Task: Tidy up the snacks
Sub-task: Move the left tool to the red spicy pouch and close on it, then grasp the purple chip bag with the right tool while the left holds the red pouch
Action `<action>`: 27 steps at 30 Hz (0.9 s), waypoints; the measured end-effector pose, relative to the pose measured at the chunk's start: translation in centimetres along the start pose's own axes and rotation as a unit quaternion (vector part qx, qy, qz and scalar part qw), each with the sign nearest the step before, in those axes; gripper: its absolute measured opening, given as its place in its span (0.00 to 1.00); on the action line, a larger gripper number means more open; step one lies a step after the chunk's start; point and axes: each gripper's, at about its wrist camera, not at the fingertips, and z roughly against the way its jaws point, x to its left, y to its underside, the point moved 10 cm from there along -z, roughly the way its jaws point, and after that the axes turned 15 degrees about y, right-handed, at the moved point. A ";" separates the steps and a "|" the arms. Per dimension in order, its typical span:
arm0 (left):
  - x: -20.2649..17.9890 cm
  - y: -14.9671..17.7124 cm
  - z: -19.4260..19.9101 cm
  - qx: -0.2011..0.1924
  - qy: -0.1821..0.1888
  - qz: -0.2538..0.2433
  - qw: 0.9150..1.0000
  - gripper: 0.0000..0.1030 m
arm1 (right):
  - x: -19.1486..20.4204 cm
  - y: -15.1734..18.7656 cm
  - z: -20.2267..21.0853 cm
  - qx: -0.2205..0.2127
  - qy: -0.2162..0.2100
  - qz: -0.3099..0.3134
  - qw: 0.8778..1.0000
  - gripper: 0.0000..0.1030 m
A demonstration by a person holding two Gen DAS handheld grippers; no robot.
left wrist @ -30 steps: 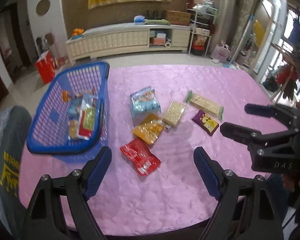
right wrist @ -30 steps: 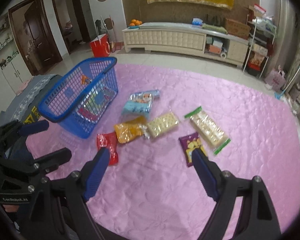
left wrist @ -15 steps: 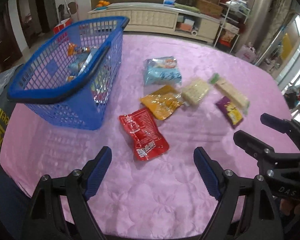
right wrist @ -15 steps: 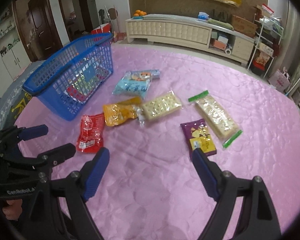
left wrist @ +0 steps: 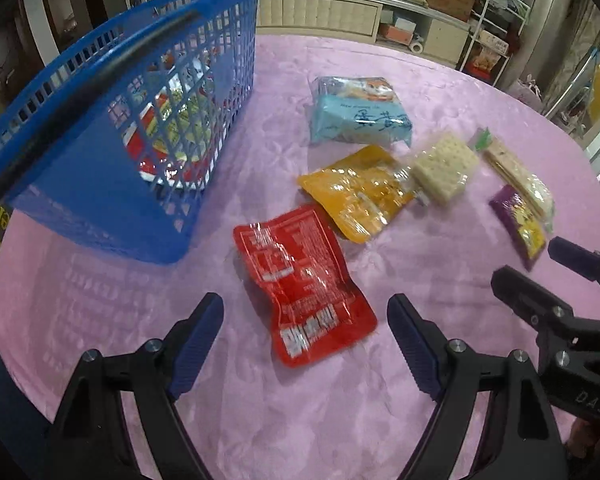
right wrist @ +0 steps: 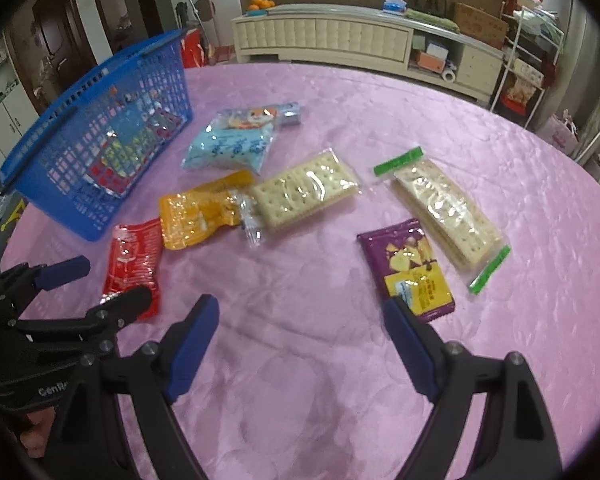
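My left hand-held gripper (left wrist: 304, 332) stands wide over the red packet (left wrist: 304, 284); my right hand-held gripper (right wrist: 300, 332) (also wide) alone shows oranges (right wrist: 260, 3) at upper left.

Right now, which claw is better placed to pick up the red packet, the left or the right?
Left. The red packet lies just ahead of the open left claw. The open right claw is nearer the purple packet.

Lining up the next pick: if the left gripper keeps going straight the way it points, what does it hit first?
Most likely the red snack packet. It lies flat on the pink tablecloth between the open left gripper fingers' line, nothing above it. Depth is uncertain, so contact may be at its near edge.
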 end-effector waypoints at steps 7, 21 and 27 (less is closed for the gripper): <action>1.6 -0.9 -1.7 0.004 -0.020 0.016 1.000 0.80 | 0.2 0.0 -1.0 0.005 -0.002 -0.002 1.000 0.85; 0.3 -0.5 -2.4 0.023 0.005 0.017 1.000 0.20 | -4.5 0.8 -0.1 0.029 0.004 -0.064 0.997 0.85; -1.3 -0.4 -1.3 0.013 0.060 0.013 0.998 0.11 | -5.8 0.8 1.9 0.020 0.012 -0.064 0.998 0.85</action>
